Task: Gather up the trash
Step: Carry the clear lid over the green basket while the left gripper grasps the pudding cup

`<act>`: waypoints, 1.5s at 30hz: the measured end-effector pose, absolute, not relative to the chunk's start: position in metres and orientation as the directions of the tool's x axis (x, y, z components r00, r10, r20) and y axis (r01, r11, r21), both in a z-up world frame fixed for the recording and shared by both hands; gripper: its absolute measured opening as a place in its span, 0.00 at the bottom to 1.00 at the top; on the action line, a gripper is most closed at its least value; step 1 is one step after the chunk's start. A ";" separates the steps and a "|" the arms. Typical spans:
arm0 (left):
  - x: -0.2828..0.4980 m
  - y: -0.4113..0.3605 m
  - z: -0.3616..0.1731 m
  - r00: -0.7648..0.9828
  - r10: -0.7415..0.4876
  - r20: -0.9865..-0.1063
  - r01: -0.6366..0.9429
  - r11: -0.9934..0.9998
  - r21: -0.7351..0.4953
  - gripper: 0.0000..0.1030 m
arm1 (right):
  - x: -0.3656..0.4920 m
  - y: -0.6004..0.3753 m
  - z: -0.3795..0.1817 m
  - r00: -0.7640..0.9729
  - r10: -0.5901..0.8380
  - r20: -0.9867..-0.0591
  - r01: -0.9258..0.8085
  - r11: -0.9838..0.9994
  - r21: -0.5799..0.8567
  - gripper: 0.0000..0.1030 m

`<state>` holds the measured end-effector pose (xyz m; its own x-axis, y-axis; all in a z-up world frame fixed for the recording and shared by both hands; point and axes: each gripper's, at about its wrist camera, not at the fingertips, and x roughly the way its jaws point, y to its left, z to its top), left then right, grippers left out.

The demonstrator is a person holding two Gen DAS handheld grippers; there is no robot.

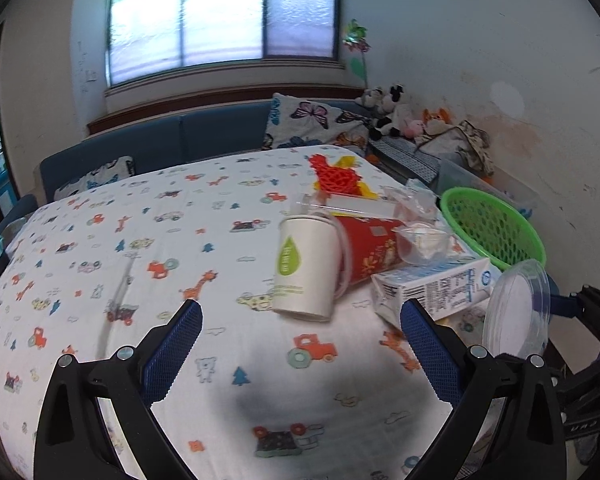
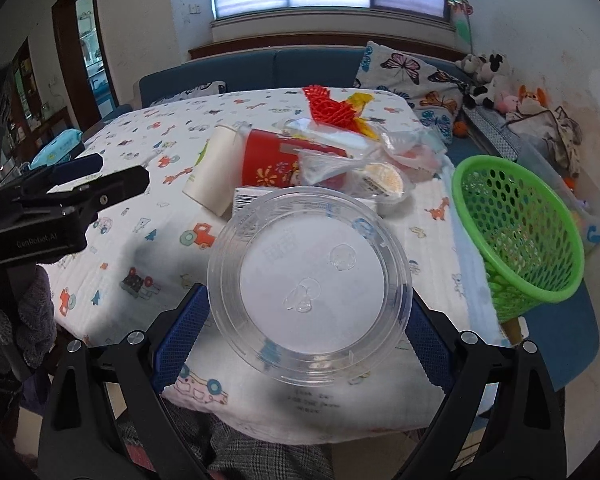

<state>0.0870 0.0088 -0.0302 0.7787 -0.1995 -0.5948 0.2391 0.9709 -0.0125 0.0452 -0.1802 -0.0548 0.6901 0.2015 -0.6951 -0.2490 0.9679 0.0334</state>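
Observation:
My right gripper [image 2: 306, 316] is shut on a clear round plastic lid [image 2: 308, 284] and holds it above the table's near right corner; the lid also shows in the left wrist view [image 1: 516, 312]. My left gripper [image 1: 300, 344] is open and empty over the tablecloth, just short of a white paper cup [image 1: 306, 268] lying on its side. Beside the cup lie a red paper cup [image 1: 370, 246], a milk carton [image 1: 432, 288], clear plastic cups [image 1: 420, 240] and red and yellow mesh [image 1: 336, 176]. A green mesh basket [image 2: 520, 232] stands tilted at the table's right edge.
The table [image 1: 140, 240] has a white cloth printed with vehicles and animals. A blue bench with butterfly pillows [image 1: 312, 124] and plush toys [image 1: 388, 112] runs behind and to the right. A clear storage bin [image 2: 572, 184] sits behind the basket. The left gripper [image 2: 60, 200] shows in the right wrist view.

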 end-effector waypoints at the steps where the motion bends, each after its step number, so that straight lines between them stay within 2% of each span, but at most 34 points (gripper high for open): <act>1: 0.088 0.005 -0.030 0.773 -0.214 -0.598 0.255 0.967 -0.016 0.93 | 0.044 -0.184 -0.053 0.692 0.197 -0.694 -0.241 0.970 0.034 0.90; 4: 0.097 -0.009 -0.027 0.745 -0.272 -0.609 0.310 0.950 -0.044 0.93 | 0.043 -0.199 -0.049 0.700 0.181 -0.691 -0.215 0.976 0.037 0.90; 15: 0.138 -0.069 -0.021 0.673 -0.357 -0.648 0.396 0.914 -0.092 0.93 | 0.048 -0.248 -0.040 0.717 0.167 -0.677 -0.159 0.984 0.075 0.90; 25: 0.187 -0.111 -0.042 0.607 -0.329 -0.723 0.390 0.916 -0.089 0.93 | 0.062 -0.294 -0.041 0.722 0.156 -0.674 -0.118 0.988 0.102 0.90; 39: 0.204 -0.123 -0.050 0.586 -0.297 -0.754 0.383 0.922 -0.065 0.92 | 0.085 -0.329 -0.042 0.714 0.150 -0.684 -0.092 0.988 0.121 0.90; 42: 0.205 -0.123 -0.051 0.588 -0.296 -0.753 0.385 0.921 -0.061 0.90 | 0.086 -0.330 -0.042 0.713 0.150 -0.684 -0.089 0.988 0.125 0.90; 45: 0.203 -0.125 -0.051 0.586 -0.297 -0.754 0.392 0.918 -0.057 0.83 | 0.089 -0.333 -0.043 0.713 0.149 -0.685 -0.084 0.988 0.128 0.90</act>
